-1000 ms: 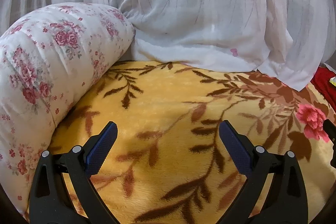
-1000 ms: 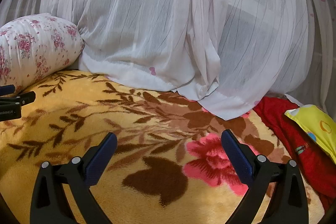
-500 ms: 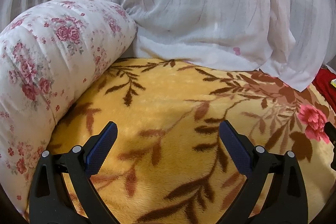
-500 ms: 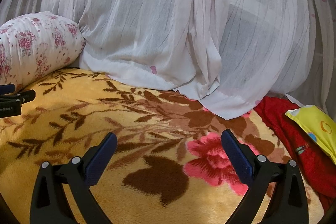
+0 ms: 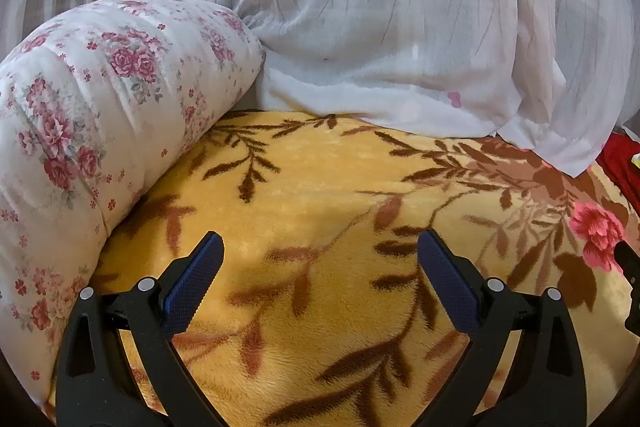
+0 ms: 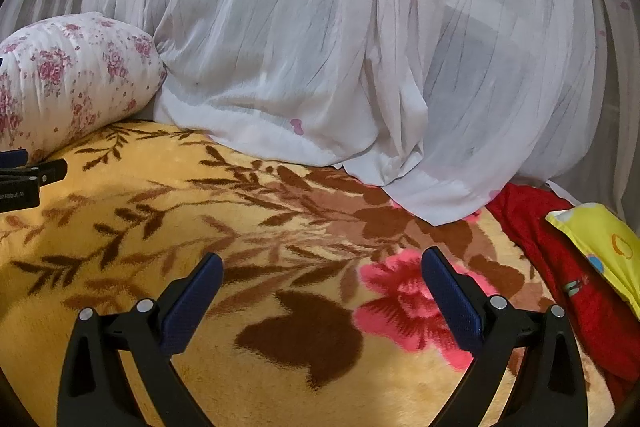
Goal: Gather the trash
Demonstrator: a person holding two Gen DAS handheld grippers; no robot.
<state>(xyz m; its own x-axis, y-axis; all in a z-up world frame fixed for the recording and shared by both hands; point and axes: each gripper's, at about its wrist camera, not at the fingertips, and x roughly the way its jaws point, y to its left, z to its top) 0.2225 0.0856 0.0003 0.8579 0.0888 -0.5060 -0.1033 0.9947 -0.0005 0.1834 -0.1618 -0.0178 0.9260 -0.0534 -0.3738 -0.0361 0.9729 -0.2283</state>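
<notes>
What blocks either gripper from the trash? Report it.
No trash shows in either view, so no path can be judged. The left gripper and right gripper, both open, hang over the yellow blanket. A white curtain drapes onto its far edge and may hide things.

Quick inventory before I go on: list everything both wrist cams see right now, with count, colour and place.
blanket: one, yellow plush with brown leaves and pink flowers, covering the surface under both grippers.
floral pillow: one, white with pink roses, lying at the left edge of the blanket.
sheer curtain: one, white with small pink marks, hanging behind, its hem resting on the blanket's far edge.
red cloth: one, red, at the blanket's right edge.
yellow item: one, yellow with printed shapes, lying on the red cloth; what it is cannot be told.
trash: no obvious piece in either view.
left gripper: black with blue pads, open, empty, above the blanket.
right gripper: same, open, empty, above the blanket.
</notes>
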